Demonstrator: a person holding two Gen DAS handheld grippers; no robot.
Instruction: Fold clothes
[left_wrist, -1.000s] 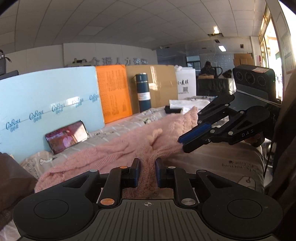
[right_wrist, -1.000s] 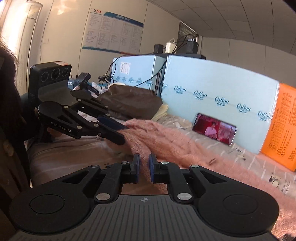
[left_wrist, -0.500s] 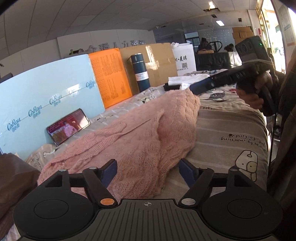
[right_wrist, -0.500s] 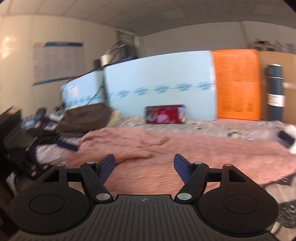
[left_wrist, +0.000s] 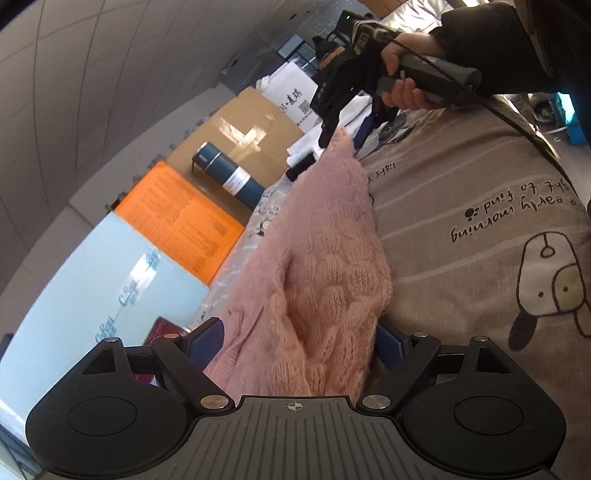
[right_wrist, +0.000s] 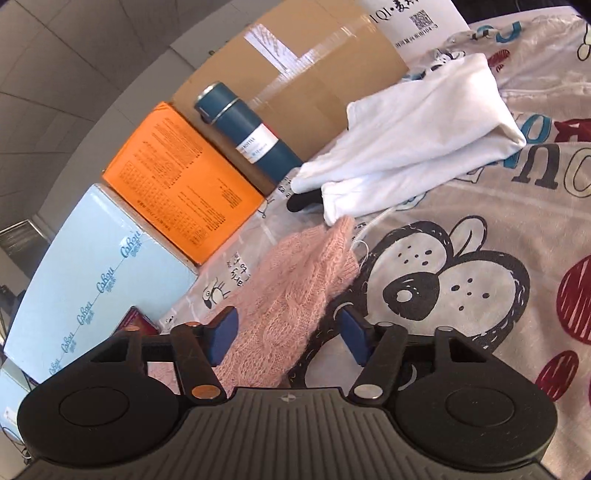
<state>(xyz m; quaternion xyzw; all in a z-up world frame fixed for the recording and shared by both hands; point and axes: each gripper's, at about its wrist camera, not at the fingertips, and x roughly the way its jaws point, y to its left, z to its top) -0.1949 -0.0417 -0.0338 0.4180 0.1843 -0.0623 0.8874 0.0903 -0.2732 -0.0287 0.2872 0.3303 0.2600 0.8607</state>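
A pink knitted sweater (left_wrist: 317, 266) lies stretched across the printed bed sheet (left_wrist: 480, 192). My left gripper (left_wrist: 299, 343) is open, its blue pads either side of the sweater's near end. My right gripper (right_wrist: 288, 332) is open with the sweater's far end (right_wrist: 306, 273) between its pads. In the left wrist view the right gripper (left_wrist: 341, 134) is seen held by a hand over the sweater's far tip.
A folded white garment (right_wrist: 413, 147) lies beyond the sweater. A blue flask (right_wrist: 247, 129), an orange box (right_wrist: 177, 181), a cardboard box (right_wrist: 295, 74) and a light blue board (right_wrist: 99, 280) line the back. A phone (left_wrist: 162, 332) leans against the board.
Both grippers were shut on the sweater a second ago, then opened. Both have rolled sideways and moved apart to opposite ends of the sweater, now straddling its ends with open jaws.
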